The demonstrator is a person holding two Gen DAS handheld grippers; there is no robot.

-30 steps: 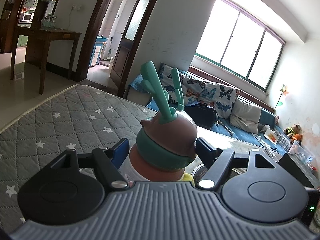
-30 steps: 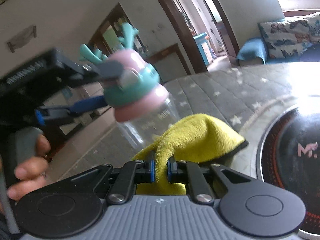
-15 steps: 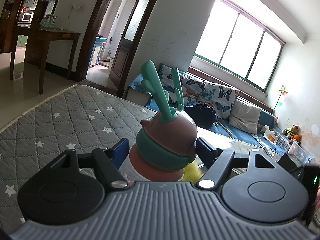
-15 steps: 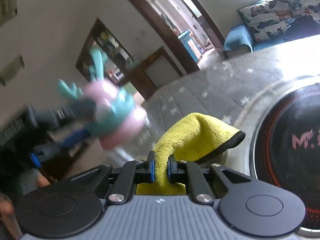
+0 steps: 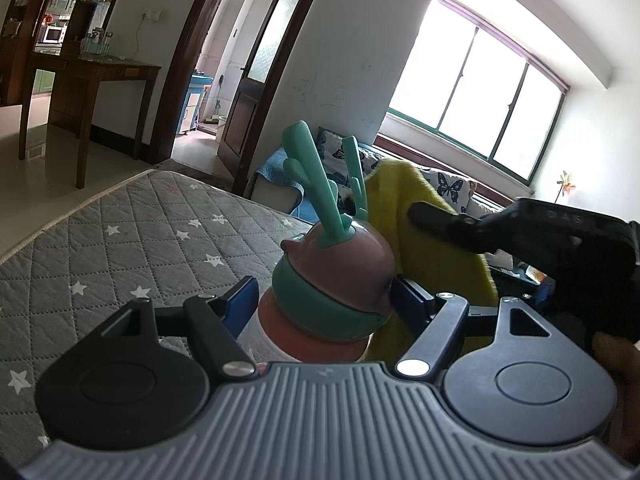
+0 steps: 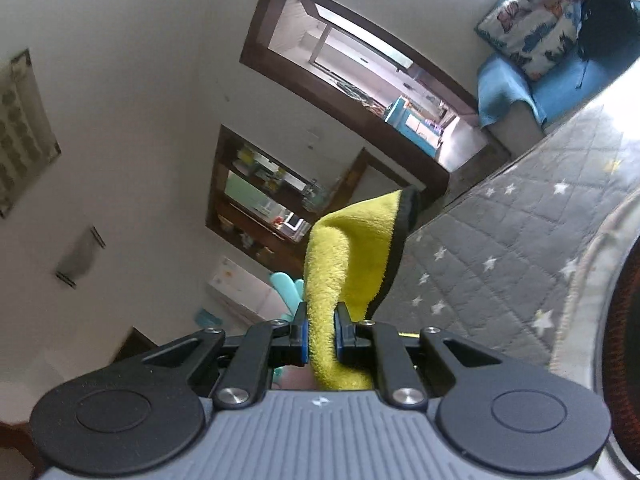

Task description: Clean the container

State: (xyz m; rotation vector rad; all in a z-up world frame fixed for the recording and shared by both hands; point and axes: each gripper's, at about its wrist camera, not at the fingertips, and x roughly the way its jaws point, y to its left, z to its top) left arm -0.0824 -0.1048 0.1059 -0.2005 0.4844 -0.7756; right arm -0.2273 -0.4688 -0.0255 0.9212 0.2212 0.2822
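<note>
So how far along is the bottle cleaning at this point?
Setup looks done: the left claw grips the antlered bottle above the star-quilted cover, and the right claw is pinched on the yellow cloth. In hand: the cloth hangs right beside the bottle's cap; contact can't be confirmed. Left: the wiping itself, as no wiped area can be made out.

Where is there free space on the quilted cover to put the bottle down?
The star-patterned quilted cover is bare to the left of the bottle, out to its corded edge. To the right it is crowded: the yellow cloth and the right gripper are close beside the bottle, and the round black cooktop sits past the quilt.
</note>
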